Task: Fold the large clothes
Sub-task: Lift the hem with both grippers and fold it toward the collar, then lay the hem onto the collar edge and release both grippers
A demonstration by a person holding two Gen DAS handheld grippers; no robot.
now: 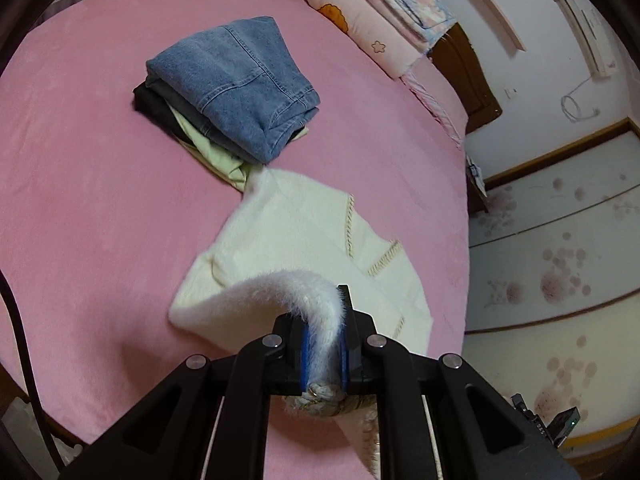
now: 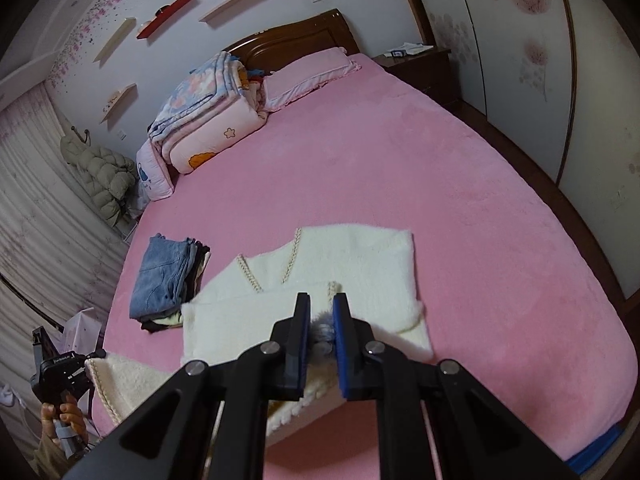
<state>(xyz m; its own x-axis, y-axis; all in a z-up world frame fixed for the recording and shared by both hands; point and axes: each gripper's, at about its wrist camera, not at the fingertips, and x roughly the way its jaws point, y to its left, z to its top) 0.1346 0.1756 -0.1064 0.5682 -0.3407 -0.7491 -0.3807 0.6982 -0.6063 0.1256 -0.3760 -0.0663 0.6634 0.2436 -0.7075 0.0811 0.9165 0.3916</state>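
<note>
dim, soft light; fisheye-warped edges

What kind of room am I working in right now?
A home bedroom, most likely: a bed with a pink cover and a wooden headboard, a pillow and folded quilts at its head, and a nightstand beside it.

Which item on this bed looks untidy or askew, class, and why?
The stack of folded clothes looks slightly untidy: a pale green garment juts out crookedly beneath the jeans. The cream sweater is mid-fold, held by both tools, so nothing odd there.
</note>
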